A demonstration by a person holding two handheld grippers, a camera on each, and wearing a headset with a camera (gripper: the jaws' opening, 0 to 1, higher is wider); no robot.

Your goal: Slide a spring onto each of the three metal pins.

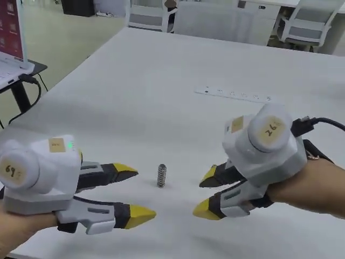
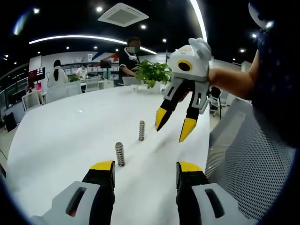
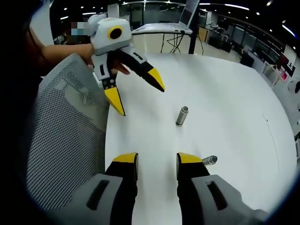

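Left gripper [image 1: 141, 193] lowest in the head view, jaws spread wide, yellow tips clear of each other, nothing between them. Right gripper [image 1: 204, 192] faces it from the other side, jaws likewise apart and empty, tips pointing back at the left pair. Both sit low over the white table [image 1: 161, 97]. One spring [image 1: 161, 175] stands upright on the table in the gap between the two sets of tips, touching neither. In the left gripper view it stands just ahead of the left-hand jaw. A second spring [image 2: 141, 130] stands upright farther along, close under the right gripper's tips. In the right gripper view that second coil sits just beside the right-hand jaw's tip, partly hidden by it, and the first stands farther out, near the middle of the table. The first coil shows a pale metal end at the top; cannot tell whether a pin runs through either. Outward: a white power strip [image 1: 237, 95] lies flat on the far half of the table, well apart from the springs. An open laptop [image 1: 11, 38] sits on a dark stand off the table's left edge. A grey mesh chair back [image 3: 61, 140] is at the table's near edge. A potted plant [image 2: 152, 72] stands at one end of the table, with people beyond it.
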